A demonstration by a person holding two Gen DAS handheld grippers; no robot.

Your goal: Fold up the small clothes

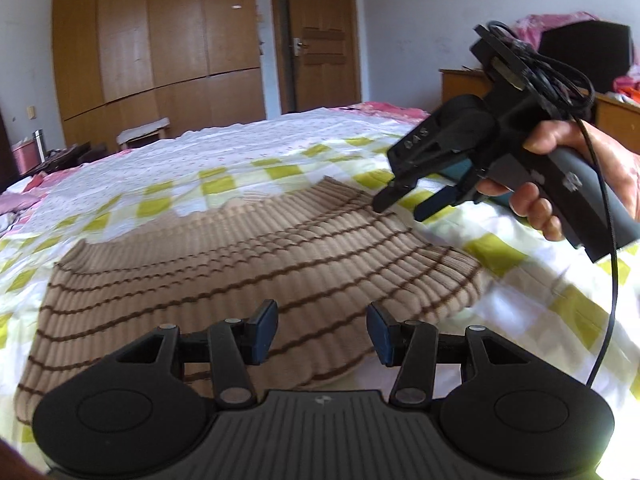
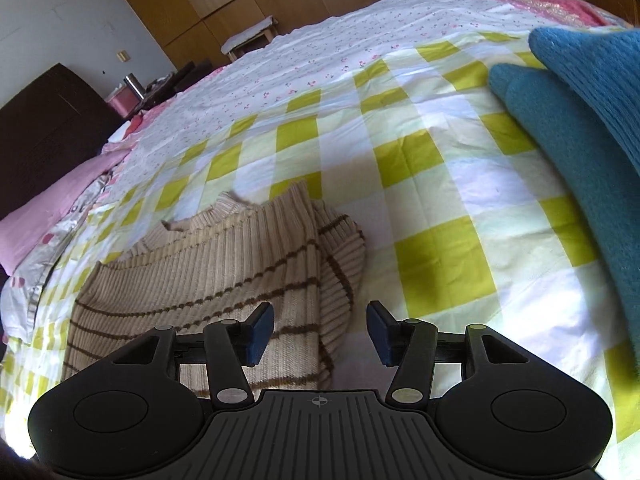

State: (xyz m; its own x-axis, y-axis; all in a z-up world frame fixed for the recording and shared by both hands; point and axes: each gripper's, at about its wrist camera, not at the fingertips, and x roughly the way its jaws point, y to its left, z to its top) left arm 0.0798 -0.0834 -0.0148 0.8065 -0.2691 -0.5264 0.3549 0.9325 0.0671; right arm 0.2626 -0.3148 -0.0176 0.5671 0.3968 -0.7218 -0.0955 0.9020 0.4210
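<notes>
A beige ribbed sweater with thin brown stripes [image 1: 240, 264] lies partly folded on the checked bedsheet [image 1: 520, 280]. My left gripper [image 1: 322, 332] hovers just above its near edge, open, with nothing between its blue pads. My right gripper [image 1: 404, 204], held by a hand [image 1: 568, 176], hangs over the sweater's far right corner, jaws apart and empty. In the right wrist view the right gripper [image 2: 320, 332] is open above the sweater's [image 2: 224, 280] folded right edge, touching nothing. A blue knitted garment [image 2: 584, 128] lies to the right.
The bed carries a yellow-and-white checked sheet [image 2: 440, 160] and a floral sheet [image 2: 320, 52] further back. A pink pillow [image 2: 52, 216] lies at the left edge. Wooden wardrobes [image 1: 152, 40], a door [image 1: 320, 36] and a small stool [image 1: 144, 132] stand beyond the bed.
</notes>
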